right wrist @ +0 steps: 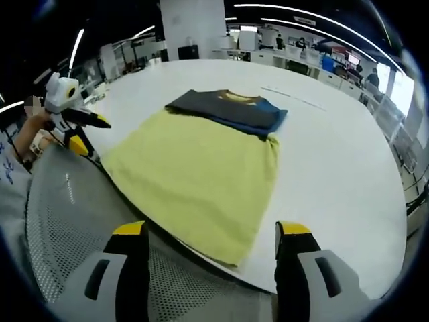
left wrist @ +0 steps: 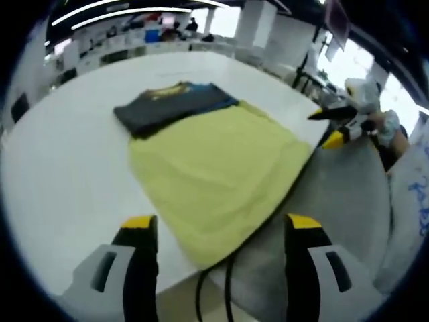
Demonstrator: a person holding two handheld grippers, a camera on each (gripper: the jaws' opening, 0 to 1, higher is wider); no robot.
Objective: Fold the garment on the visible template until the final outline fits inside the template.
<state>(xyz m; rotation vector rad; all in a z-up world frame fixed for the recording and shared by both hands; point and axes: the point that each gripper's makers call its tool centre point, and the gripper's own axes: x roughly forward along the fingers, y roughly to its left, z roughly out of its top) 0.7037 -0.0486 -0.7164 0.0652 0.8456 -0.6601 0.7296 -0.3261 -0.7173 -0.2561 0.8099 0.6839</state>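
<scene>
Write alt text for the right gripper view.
A folded dark grey garment lies at the far end of a yellow rectangular cloth template on a white table. The right gripper hangs open before it.

The folded garment (right wrist: pixel 228 111) lies on the far end of the template (right wrist: pixel 194 181), which lies on the table (right wrist: pixel 335 161). A mesh chair back (right wrist: pixel 74 221) stands at the table's near edge.

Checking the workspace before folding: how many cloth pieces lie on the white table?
2. A dark folded garment lies at the far end of a yellow cloth, which spreads toward the table's near edge. Anything beneath them is hidden.
</scene>
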